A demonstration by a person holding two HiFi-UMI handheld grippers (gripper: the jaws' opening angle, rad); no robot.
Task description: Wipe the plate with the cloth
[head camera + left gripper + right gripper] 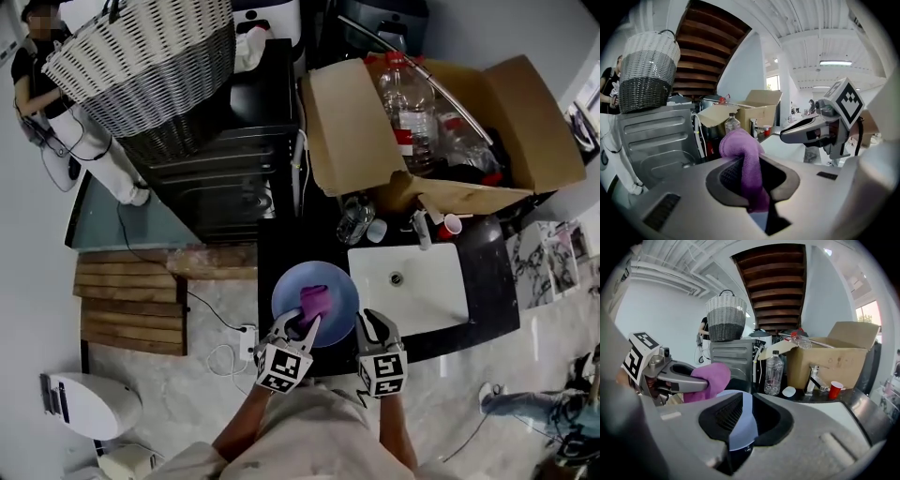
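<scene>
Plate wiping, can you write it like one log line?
left gripper: shut on cloth | right gripper: shut on plate rim | cloth: purple, over plate

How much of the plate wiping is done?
Done: the left gripper is shut on the purple cloth, and the right gripper grips the blue plate by its rim. In hand: the cloth rests on the plate's face, beside the sink. Left: the wiping itself; I cannot tell how clean the plate is.
</scene>
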